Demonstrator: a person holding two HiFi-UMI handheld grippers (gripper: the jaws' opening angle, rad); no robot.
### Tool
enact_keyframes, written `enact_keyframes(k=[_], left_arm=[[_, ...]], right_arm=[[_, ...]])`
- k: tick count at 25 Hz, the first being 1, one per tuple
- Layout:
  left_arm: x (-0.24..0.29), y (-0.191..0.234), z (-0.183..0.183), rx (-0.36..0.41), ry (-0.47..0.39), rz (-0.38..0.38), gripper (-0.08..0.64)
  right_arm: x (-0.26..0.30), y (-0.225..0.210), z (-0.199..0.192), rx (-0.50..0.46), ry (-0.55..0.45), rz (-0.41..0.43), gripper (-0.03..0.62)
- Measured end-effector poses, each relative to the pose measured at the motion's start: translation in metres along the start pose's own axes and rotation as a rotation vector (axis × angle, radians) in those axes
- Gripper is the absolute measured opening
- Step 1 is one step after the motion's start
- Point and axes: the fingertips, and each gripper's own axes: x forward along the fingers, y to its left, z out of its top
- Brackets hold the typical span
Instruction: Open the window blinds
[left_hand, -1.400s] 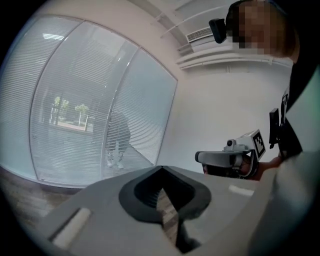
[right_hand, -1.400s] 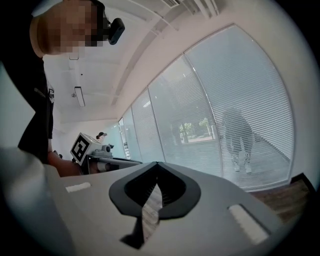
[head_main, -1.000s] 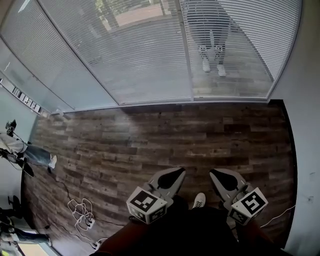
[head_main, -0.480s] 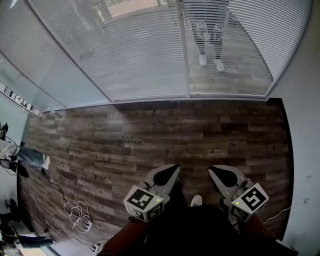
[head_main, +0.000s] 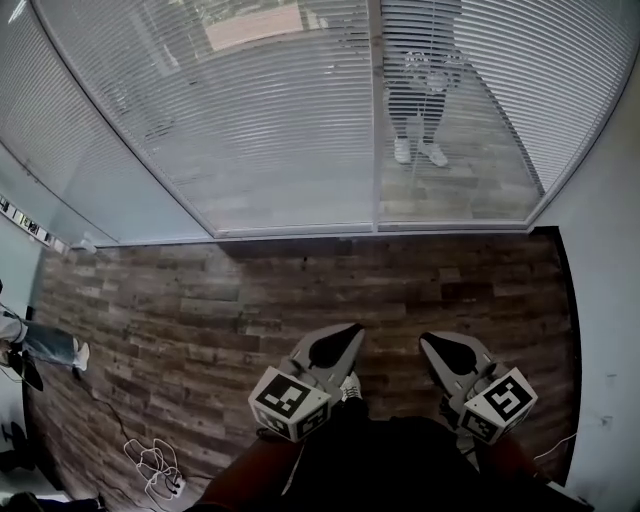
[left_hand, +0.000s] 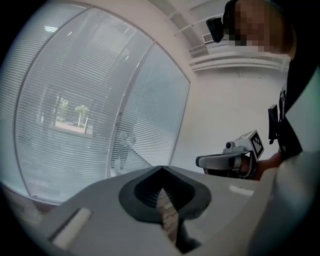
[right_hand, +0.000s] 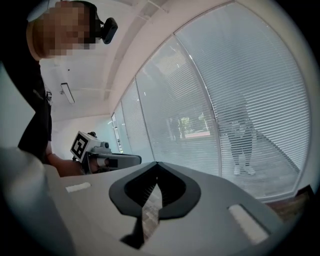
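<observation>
White slatted blinds (head_main: 260, 120) hang lowered across the glass wall ahead, split by an upright frame (head_main: 376, 120). The same blinds (left_hand: 100, 115) (right_hand: 240, 100) fill both gripper views. A thin cord or wand (head_main: 414, 160) seems to hang just right of the frame. A standing figure (head_main: 420, 95) shows in the glass behind the slats. My left gripper (head_main: 352, 330) and right gripper (head_main: 426, 343) are held low in front of my body, side by side, pointing at the blinds and well short of them. Both are shut with nothing between the jaws.
Dark wood plank floor (head_main: 300, 290) runs up to the window's bottom rail (head_main: 300, 232). A plain wall (head_main: 610, 300) closes the right side. Loose cables and a power strip (head_main: 150, 462) lie at lower left, near another person's legs (head_main: 45, 345).
The blinds and bottom rail have come closer and sit lower in the head view. Both grippers have advanced together, keeping their spacing and staying shut.
</observation>
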Motion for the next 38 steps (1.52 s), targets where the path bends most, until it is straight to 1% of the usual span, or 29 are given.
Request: enact_keyframes(k=[2,4,8,11,14,17,21,26,28,30,32,35,38], left_arm=[[0.003,0.026,0.015,0.011,-0.009,0.003,0.001],[0.006,0.050,0.023,0.018,-0.015,0.000,0.002],[0.008,0.091,0.030,0.011,-0.011,-0.011,0.002],[0.004,0.112,0.026,-0.002,-0.009,-0.025,0.000],[0.004,0.126,0.024,-0.021,-0.024,-0.041,0.002],[0.012,0.143,0.022,-0.041,-0.023,-0.032,0.001],[0.025,0.157,0.017,-0.062,-0.012,-0.025,0.002],[0.042,0.167,0.015,-0.057,0.018,-0.026,0.002],[0.052,0.176,0.016,-0.050,0.036,-0.012,0.002],[0.064,0.188,0.020,-0.060,0.041,0.012,0.002],[0.078,0.196,0.023,-0.068,0.036,0.017,0.002],[0.103,0.203,0.030,-0.056,0.033,0.032,0.001],[0.129,0.205,0.047,-0.049,0.021,0.043,0.001]], right_arm=[[0.023,-0.005,0.009,-0.008,-0.007,-0.016,0.028],[0.044,-0.010,0.016,-0.023,-0.014,-0.030,0.028],[0.084,-0.016,0.029,-0.043,-0.031,-0.053,0.028],[0.105,-0.012,0.031,-0.056,-0.021,-0.048,0.028],[0.120,-0.012,0.034,-0.056,-0.022,-0.042,0.028],[0.132,-0.028,0.026,-0.055,0.032,-0.062,0.028],[0.145,-0.045,0.024,-0.040,0.047,-0.064,0.028],[0.160,-0.059,0.027,-0.030,0.041,-0.047,0.028],[0.170,-0.069,0.028,-0.015,0.035,-0.034,0.028],[0.180,-0.082,0.030,-0.010,0.038,-0.023,0.028],[0.188,-0.096,0.037,-0.012,0.033,-0.015,0.028],[0.195,-0.124,0.045,-0.019,0.026,-0.018,0.028],[0.194,-0.152,0.057,-0.019,0.018,-0.023,0.028]])
